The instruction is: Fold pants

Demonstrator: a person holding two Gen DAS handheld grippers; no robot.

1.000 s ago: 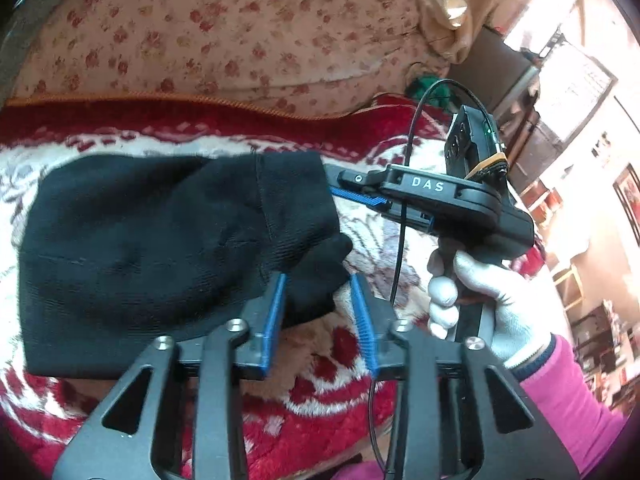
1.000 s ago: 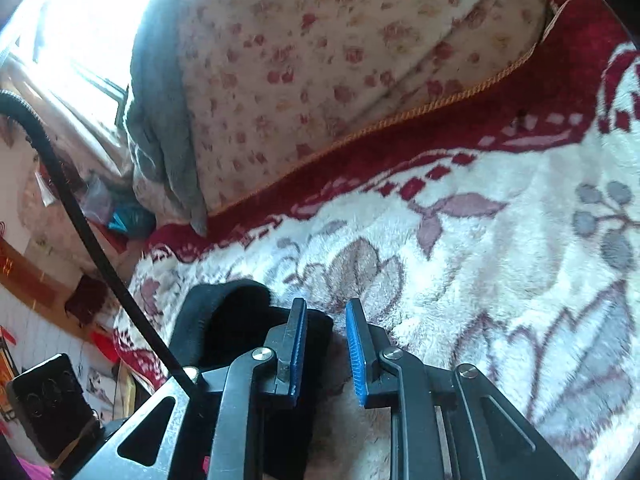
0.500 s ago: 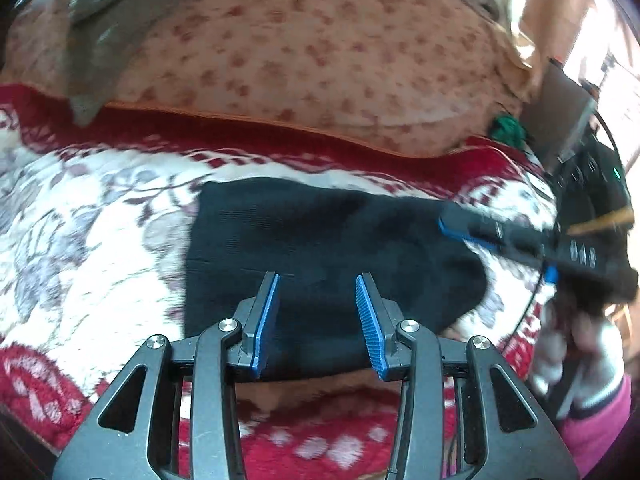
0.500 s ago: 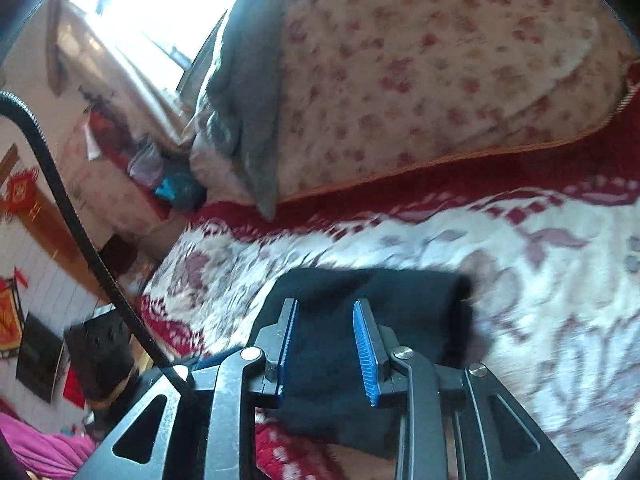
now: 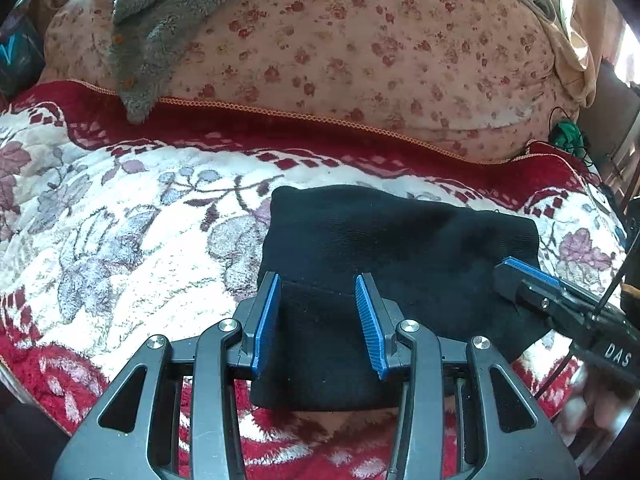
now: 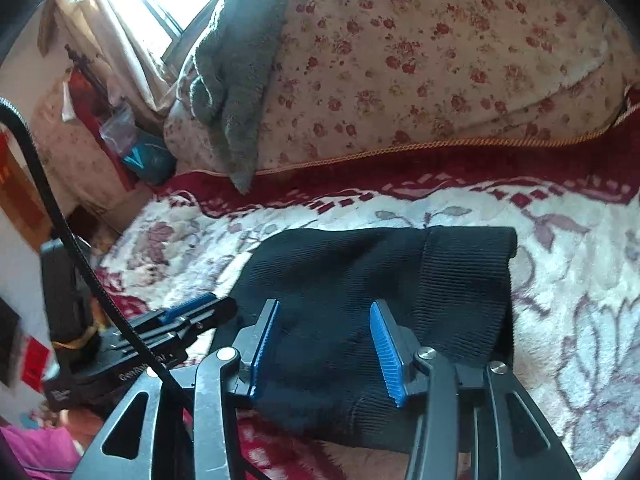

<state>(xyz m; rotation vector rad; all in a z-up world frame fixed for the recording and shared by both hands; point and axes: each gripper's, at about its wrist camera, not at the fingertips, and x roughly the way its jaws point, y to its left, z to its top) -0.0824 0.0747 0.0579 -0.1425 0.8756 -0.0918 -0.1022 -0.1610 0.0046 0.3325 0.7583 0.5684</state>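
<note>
Flowered blanket [image 5: 120, 240] is lying under the folded black pants [image 5: 400, 248], just ahead of my left gripper [image 5: 318, 320], half open and empty. My right gripper [image 6: 326, 344] has just been opening, empty; I'm risking snagging and undoing the fold.

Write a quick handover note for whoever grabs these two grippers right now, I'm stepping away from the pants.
Left gripper: open, over the near edge of the black pants, gripping nothing.
Right gripper: jaws have just been opening, pads clear of the cloth.
Pants: folded into a compact bundle on the floral blanket, in front of the flowered quilt.
Done: the folds appear made.
Left: probably only tidying or setting aside.
</note>
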